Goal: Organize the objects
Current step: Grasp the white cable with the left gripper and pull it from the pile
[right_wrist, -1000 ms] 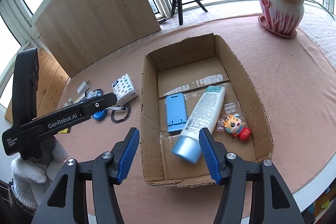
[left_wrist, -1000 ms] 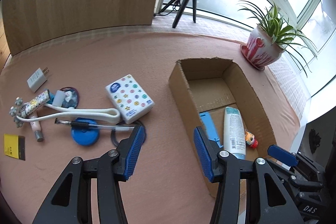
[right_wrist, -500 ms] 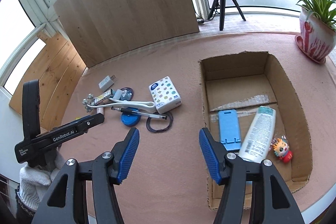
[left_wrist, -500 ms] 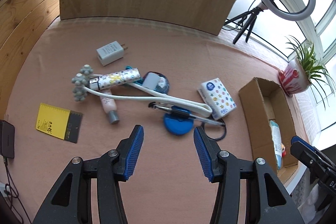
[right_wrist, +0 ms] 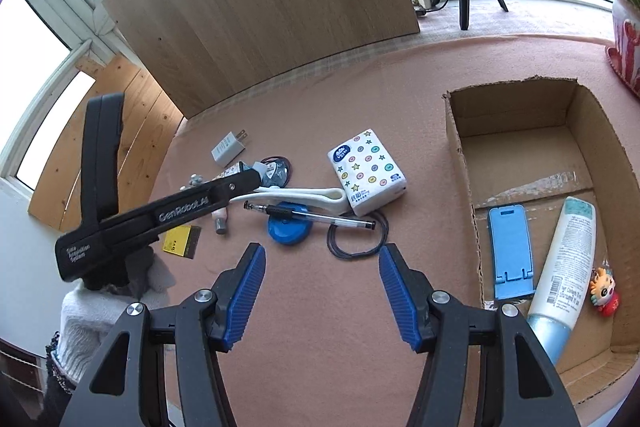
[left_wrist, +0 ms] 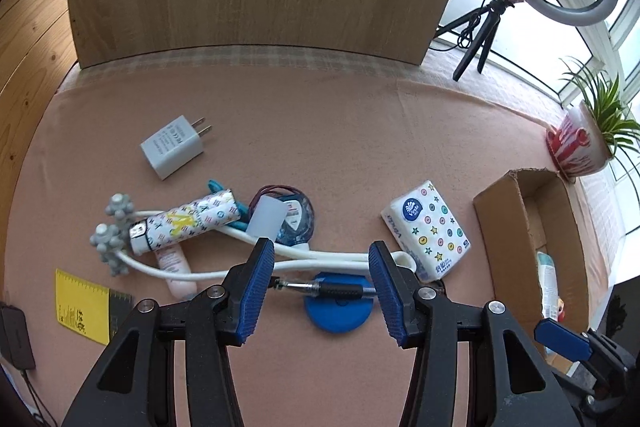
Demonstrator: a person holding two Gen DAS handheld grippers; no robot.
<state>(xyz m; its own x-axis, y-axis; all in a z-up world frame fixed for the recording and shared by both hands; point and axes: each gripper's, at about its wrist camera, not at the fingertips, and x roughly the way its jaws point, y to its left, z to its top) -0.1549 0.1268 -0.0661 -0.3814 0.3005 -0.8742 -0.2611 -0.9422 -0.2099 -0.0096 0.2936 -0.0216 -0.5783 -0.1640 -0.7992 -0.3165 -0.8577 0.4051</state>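
Partly done, by the look of it. Already inside the cardboard box (right_wrist: 536, 163), right of the right gripper (right_wrist: 322, 291): a blue phone stand (right_wrist: 511, 247), a white lotion tube (right_wrist: 562, 267) and a small tiger keychain (right_wrist: 603, 291).

Left on the pink bench (left_wrist: 340, 127), all ahead of both sets of jaws: a tissue pack (left_wrist: 426, 227), a clear pen (left_wrist: 324, 287) lying across a blue round disc (left_wrist: 338, 315), a white massage roller (left_wrist: 240, 259) with grey knobbed heads, a patterned tube (left_wrist: 186, 225), a pink tube (left_wrist: 176, 267), a white charger plug (left_wrist: 176, 145), a small round tin (left_wrist: 296, 219) with a pale cap over it, a yellow card (left_wrist: 82, 299), and a black hair tie (right_wrist: 358, 237). Most of the sorting, then, not yet done.

Left gripper (left_wrist: 320, 287) tilted steeply down over the clutter, jaws half open and empty, with the pen and disc directly between and below the blue pads; no contact visible. Likely next pick, judging by that line-up: the pen.

Right gripper hanging over bare bench, jaws likewise half open, nothing between them; hair tie just beyond its tips, box off to its right. Gloved hand (right_wrist: 100, 307) visible low at its left, carrying the left gripper.
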